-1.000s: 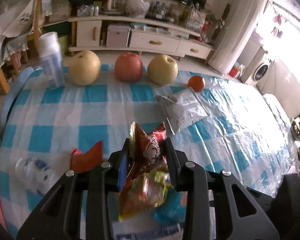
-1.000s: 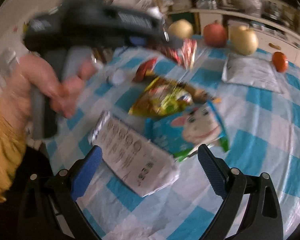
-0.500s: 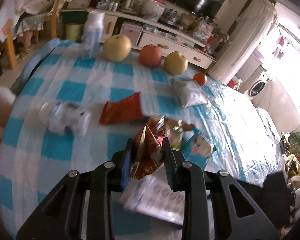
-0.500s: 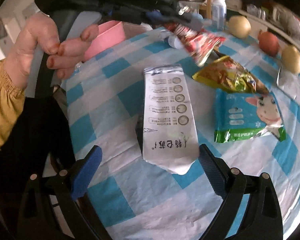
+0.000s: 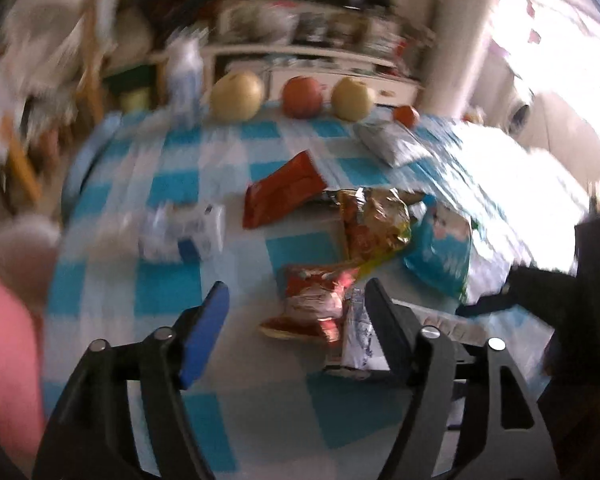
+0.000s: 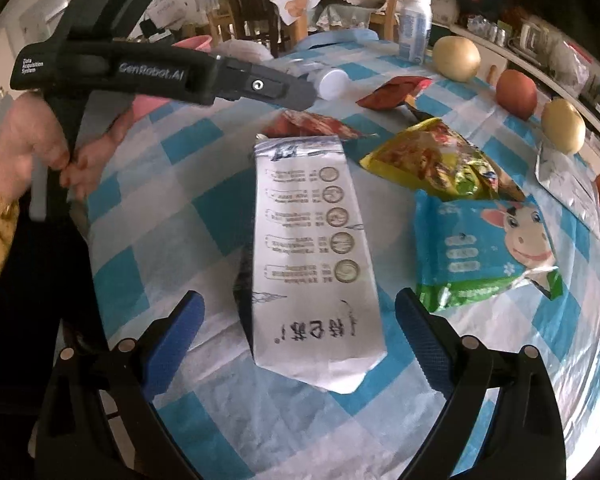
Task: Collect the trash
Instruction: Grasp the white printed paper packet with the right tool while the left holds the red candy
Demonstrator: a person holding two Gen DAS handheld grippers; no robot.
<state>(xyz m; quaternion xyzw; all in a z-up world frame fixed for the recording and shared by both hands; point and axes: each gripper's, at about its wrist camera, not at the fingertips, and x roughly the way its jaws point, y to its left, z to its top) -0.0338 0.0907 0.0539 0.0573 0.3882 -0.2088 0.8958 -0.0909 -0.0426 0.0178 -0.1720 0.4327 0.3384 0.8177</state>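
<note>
My left gripper (image 5: 296, 292) hovers over the checked table, its jaws opening. A crumpled red snack wrapper (image 5: 316, 300) lies on the cloth below and between the fingers, and no pad presses on it. The right wrist view shows the same wrapper (image 6: 312, 124) under the left gripper (image 6: 300, 94). My right gripper (image 6: 300, 320) stands open above a long white printed packet (image 6: 316, 256), which lies flat. Beside them lie a yellow snack bag (image 6: 432, 160), a blue cow-print bag (image 6: 484, 248) and an orange-red wrapper (image 6: 396, 92).
A bottle (image 5: 184, 228) lies on its side at the left, and another bottle (image 6: 416, 28) stands at the far edge. Two pears, an apple (image 6: 516, 94) and an orange line the far side by a silver packet (image 6: 568, 184). A pink bin (image 5: 4, 340) stands off the table's left edge.
The left gripper carried the red wrapper toward the near edge, then let it go; it now lies by the white packet. The right gripper stayed open and closed in over the white packet.
</note>
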